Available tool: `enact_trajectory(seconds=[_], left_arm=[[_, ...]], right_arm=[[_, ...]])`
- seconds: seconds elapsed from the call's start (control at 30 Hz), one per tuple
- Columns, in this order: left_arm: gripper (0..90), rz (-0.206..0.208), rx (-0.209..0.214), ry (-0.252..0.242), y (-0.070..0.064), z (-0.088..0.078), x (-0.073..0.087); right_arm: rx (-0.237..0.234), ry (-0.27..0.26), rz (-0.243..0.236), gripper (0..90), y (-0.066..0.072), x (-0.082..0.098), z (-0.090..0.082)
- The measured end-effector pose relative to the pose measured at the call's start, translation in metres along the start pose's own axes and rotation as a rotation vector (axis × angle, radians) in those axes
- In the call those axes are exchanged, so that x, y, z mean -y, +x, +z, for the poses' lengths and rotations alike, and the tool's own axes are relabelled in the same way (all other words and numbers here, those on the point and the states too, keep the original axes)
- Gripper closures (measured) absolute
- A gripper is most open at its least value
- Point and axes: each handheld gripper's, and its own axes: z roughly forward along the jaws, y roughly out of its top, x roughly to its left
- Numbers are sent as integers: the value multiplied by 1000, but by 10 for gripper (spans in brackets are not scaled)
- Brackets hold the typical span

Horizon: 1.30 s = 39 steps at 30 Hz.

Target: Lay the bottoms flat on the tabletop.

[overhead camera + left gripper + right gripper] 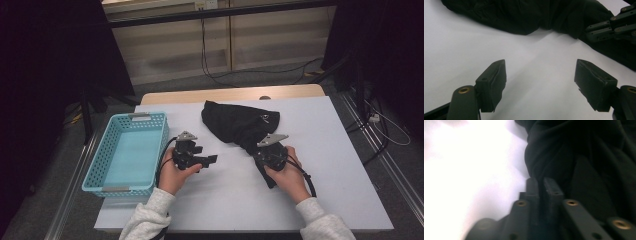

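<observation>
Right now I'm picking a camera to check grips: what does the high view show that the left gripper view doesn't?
High view alone: the blue basket left of the sheet, both hands, the floor and cables beyond the table. Left gripper view alone: the left gripper close up, jaws wide apart over bare white surface, nothing between them. Both share: the black garment and the right gripper at its edge.

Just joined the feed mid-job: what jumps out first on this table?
The black garment lies crumpled on the white table, right of centre, dark against the pale top. The right gripper has its jaws pinched on the cloth's near edge, while the left gripper stands open over bare table beside it. An empty turquoise basket sits at the left edge.
</observation>
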Motion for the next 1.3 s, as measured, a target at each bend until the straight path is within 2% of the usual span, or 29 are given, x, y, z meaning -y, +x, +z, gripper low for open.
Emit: enact_trajectory(seconds=[0.13, 0.27, 0.37, 0.5, 0.63, 0.67, 0.73, 0.83, 0.87, 0.93, 1.0, 1.1, 1.27, 1.3], left_arm=[[257, 0, -4, -3, 0, -1, -1], [258, -1, -3, -6, 1, -2, -1], [258, -1, -4, -7, 1, -3, -1], [258, 4, -3, -8, 0, -4, -2], [258, 3, -1, -8, 0, -4, -2], [258, 1, 0, -7, 0, -3, -2], [258, -1, -1, -7, 1, -3, -2], [258, -1, 0, -5, 1, -2, -1], [258, -1, 0, -5, 1, -2, -2], [258, -1, 1, -5, 1, -2, -2], [258, -1, 2, -3, 1, -2, -1], [258, 0, 1, 0, 0, -1, -1], [257, 2, 3, 3, -1, 0, -1], [256, 3, 3, 4, -1, 0, -1]], right_arm=[[-62, -13, 45, 880, -2, -4, -5], [-99, -98, 71, 880, 0, -14, -27], [-118, -175, 120, 880, -11, -22, -50], [-68, -225, 170, 882, -37, -26, -77], [-11, -244, 253, 883, -71, -17, -90], [20, -245, 262, 882, -78, -14, -91], [54, -229, 287, 882, -90, -6, -90], [73, -143, 306, 854, -101, 8, -78], [87, -113, 301, 825, -101, 12, -73], [129, -78, 258, 756, -96, 17, -67], [137, -87, 225, 696, -88, 18, -64], [150, -101, 144, 602, -69, 13, -65], [107, -134, 45, 547, -40, 2, -67], [87, -136, 28, 543, -35, -1, -66]])
